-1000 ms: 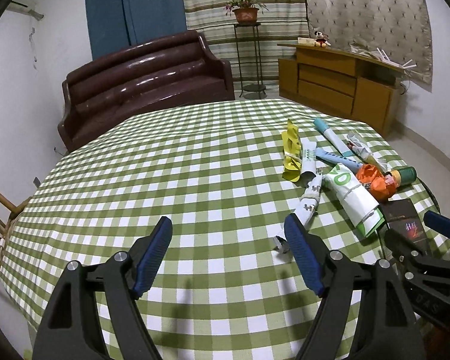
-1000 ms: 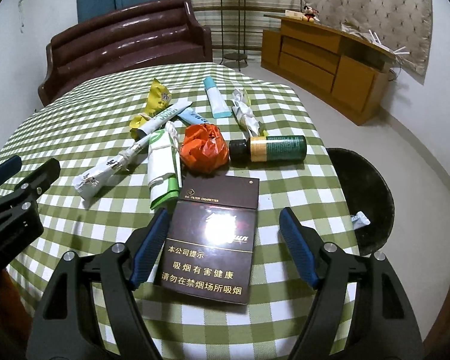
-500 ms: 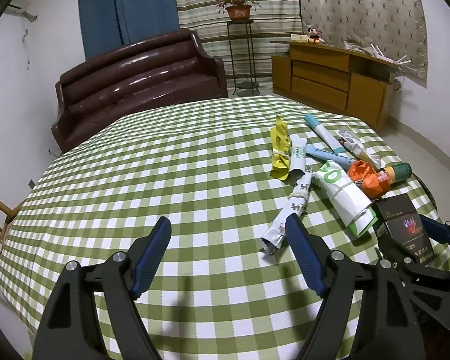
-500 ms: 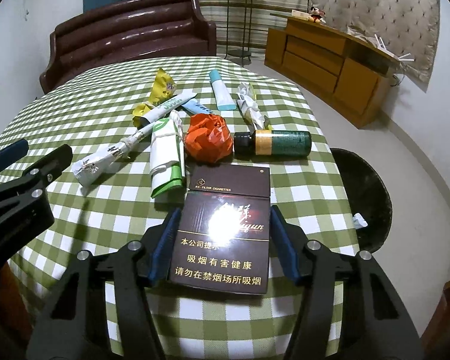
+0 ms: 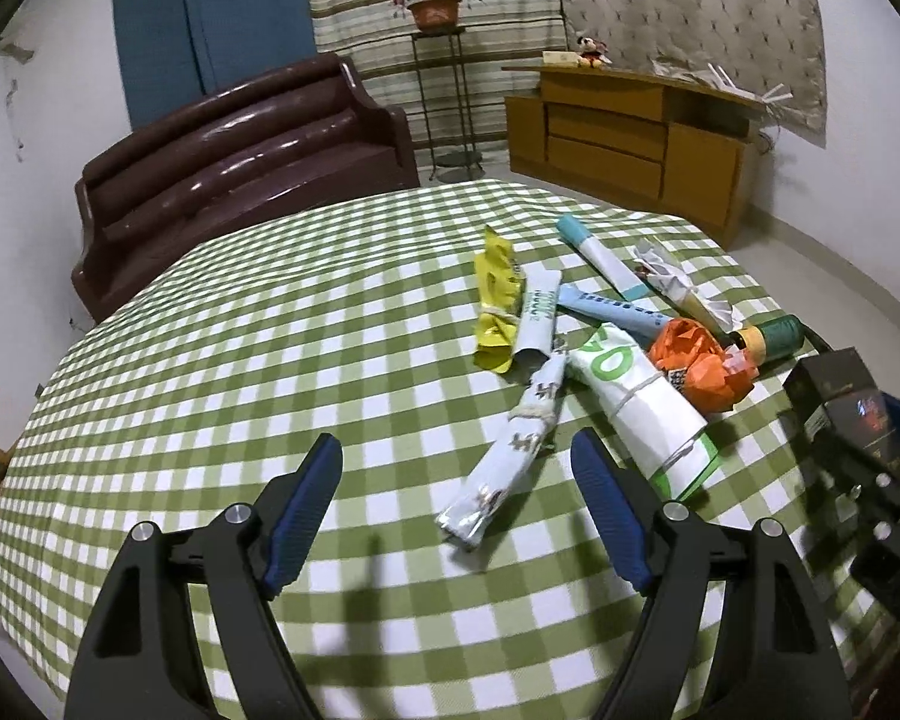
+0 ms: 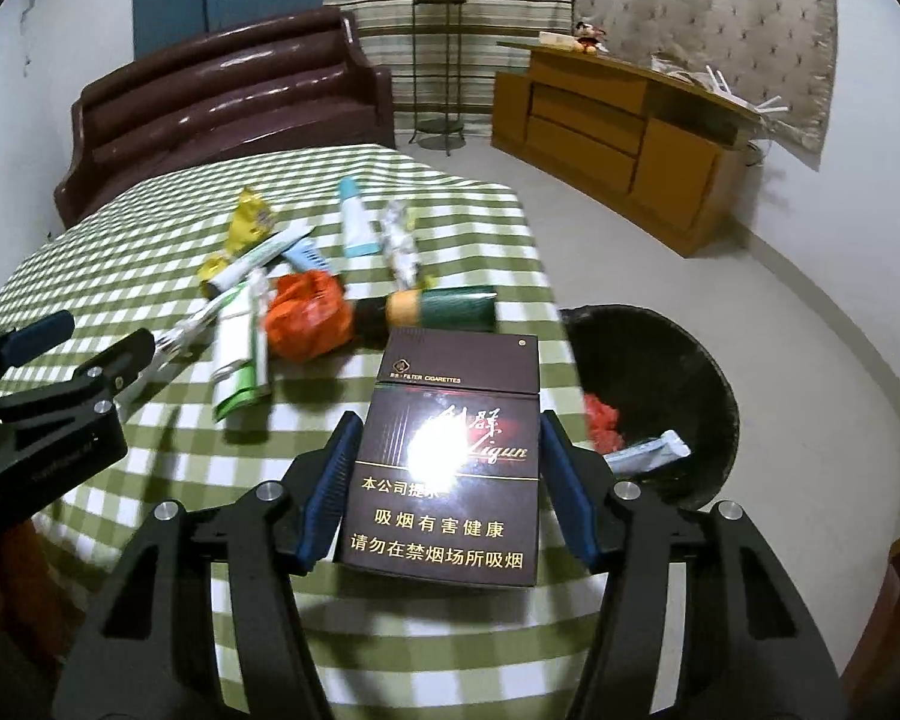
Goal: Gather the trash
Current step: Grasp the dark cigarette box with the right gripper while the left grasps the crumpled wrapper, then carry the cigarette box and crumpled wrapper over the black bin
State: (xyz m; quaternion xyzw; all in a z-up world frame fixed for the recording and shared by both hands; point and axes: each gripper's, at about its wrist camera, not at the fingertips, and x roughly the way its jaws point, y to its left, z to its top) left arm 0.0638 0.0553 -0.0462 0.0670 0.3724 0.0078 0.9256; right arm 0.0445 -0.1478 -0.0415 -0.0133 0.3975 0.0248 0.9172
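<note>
Between the right gripper (image 6: 450, 468) jaws, cigarette pack (image 6: 450, 468) clamped, left gripper (image 5: 456, 468) jaws spread, silver wrapper (image 5: 504, 468) below

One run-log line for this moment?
right gripper: shut on cigarette pack, near bin | left gripper: open, by silver wrapper | rest on table
</note>
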